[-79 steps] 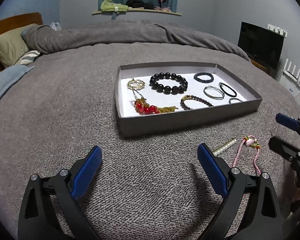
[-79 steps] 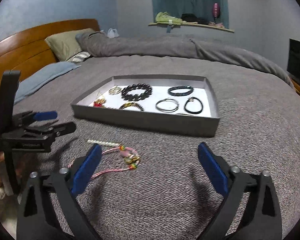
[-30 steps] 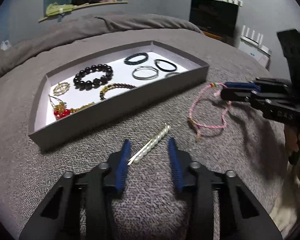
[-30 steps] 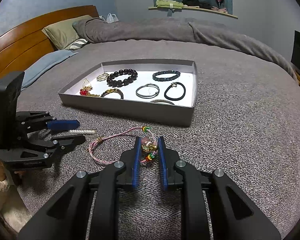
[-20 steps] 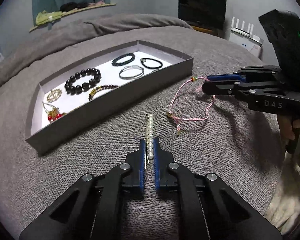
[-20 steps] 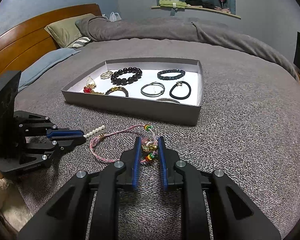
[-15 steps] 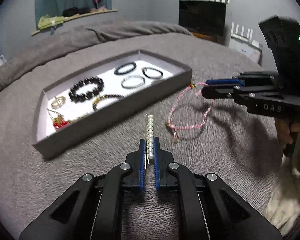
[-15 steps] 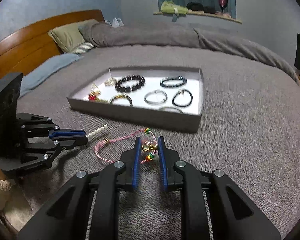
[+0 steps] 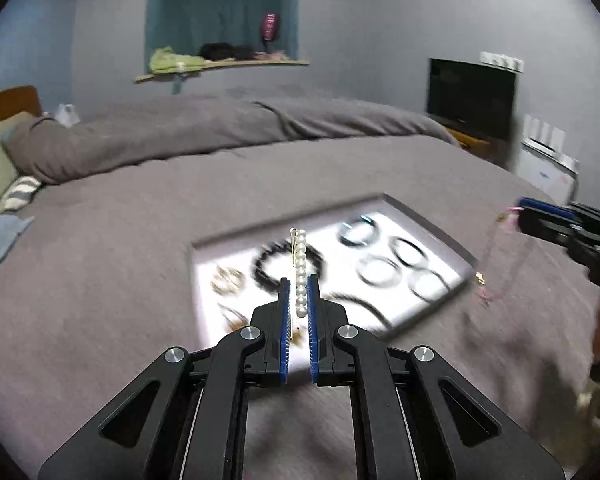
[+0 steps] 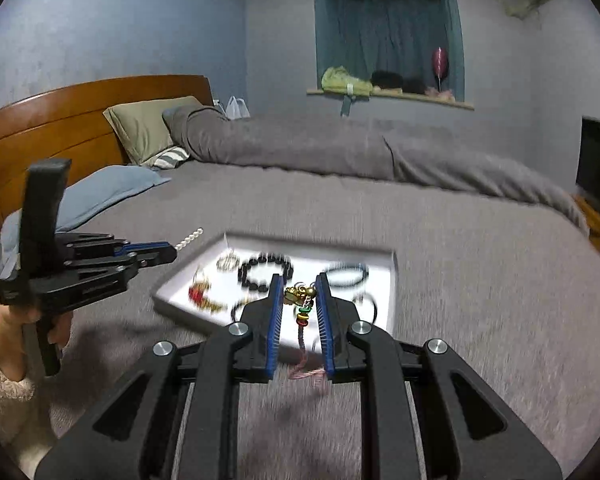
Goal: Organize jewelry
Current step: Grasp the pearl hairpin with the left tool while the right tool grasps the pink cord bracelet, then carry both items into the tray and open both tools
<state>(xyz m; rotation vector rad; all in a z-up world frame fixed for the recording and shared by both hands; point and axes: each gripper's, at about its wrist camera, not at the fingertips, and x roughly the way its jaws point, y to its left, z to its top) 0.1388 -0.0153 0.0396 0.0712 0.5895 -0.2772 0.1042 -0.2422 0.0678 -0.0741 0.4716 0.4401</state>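
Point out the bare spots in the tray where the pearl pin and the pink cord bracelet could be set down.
The tray is blurred. Its white floor looks barest along the far wall, between the black bead bracelet and the dark bangle, and at the far right corner. The left end, with the gold pendant and red beads, is crowded.

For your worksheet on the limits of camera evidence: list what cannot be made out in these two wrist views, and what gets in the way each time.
- Left wrist view: pieces in the tray smear from motion blur; details unreadable.
- Left wrist view: the left gripper covers the tray's near edge.
- Left wrist view: the pink cord bracelet is a faint streak.
- Right wrist view: the right gripper hides the tray's near side; the bracelet's loop blurs below.
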